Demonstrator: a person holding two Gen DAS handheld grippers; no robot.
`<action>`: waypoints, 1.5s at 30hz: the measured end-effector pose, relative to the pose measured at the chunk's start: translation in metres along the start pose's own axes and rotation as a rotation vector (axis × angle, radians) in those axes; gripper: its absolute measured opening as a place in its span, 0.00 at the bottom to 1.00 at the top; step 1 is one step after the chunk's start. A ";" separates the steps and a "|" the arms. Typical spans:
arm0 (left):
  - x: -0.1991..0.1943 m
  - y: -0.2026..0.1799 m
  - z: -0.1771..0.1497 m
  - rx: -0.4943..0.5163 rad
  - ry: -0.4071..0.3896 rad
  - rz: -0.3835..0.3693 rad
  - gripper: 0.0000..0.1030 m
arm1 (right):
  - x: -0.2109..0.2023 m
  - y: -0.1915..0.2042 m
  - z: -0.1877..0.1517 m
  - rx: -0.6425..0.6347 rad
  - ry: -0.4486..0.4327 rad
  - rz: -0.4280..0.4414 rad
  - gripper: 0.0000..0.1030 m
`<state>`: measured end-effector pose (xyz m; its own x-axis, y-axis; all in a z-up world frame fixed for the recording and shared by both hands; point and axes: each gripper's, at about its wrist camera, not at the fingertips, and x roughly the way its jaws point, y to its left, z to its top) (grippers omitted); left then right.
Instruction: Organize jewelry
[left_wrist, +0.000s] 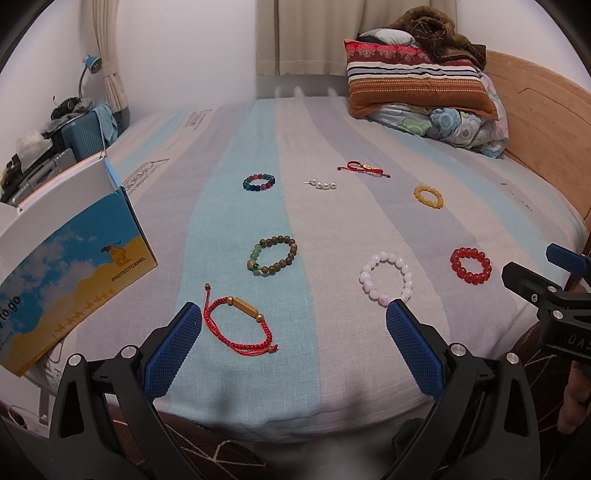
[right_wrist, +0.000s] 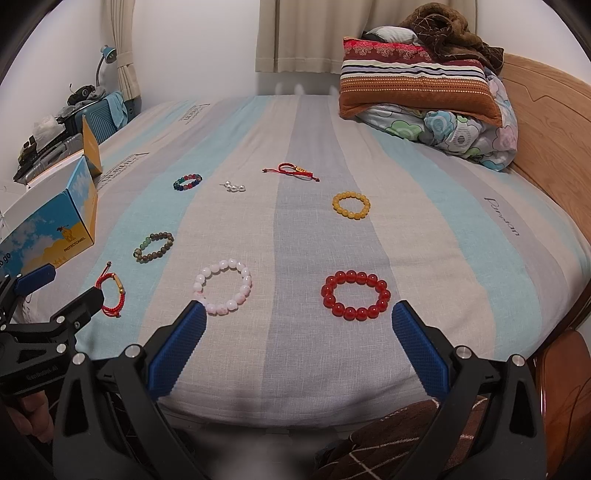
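You are holding both grippers over the near edge of the bed (left_wrist: 332, 387), jaws wide apart and gripping nothing. The left gripper (left_wrist: 293, 347) is facing the red cord bracelet (left_wrist: 238, 325); the right gripper (right_wrist: 299, 343) is facing the red bead bracelet (right_wrist: 355, 295). Only the right view is showing "Portion" written on the sheet. The box (left_wrist: 74, 273) is reading "PROTECTCAMEL".

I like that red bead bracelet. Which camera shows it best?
The right wrist view: the red bead bracelet lies large and near, just ahead of the open tongs. The left wrist view shows it smaller, off to the right side.
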<state>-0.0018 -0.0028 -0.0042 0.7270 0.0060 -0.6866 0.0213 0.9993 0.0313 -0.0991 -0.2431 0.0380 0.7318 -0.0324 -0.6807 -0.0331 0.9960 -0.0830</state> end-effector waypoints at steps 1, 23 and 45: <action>0.000 0.000 0.000 0.001 0.001 0.001 0.94 | 0.000 0.000 0.000 0.000 0.000 0.000 0.93; 0.002 -0.001 -0.001 -0.001 0.006 0.005 0.94 | 0.000 0.002 0.000 -0.003 -0.001 -0.012 0.93; 0.002 -0.005 0.001 0.004 0.011 0.006 0.94 | -0.001 0.001 0.002 -0.001 0.002 -0.017 0.93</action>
<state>0.0002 -0.0082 -0.0049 0.7197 0.0122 -0.6941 0.0201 0.9991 0.0384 -0.0986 -0.2419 0.0399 0.7309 -0.0498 -0.6806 -0.0212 0.9952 -0.0956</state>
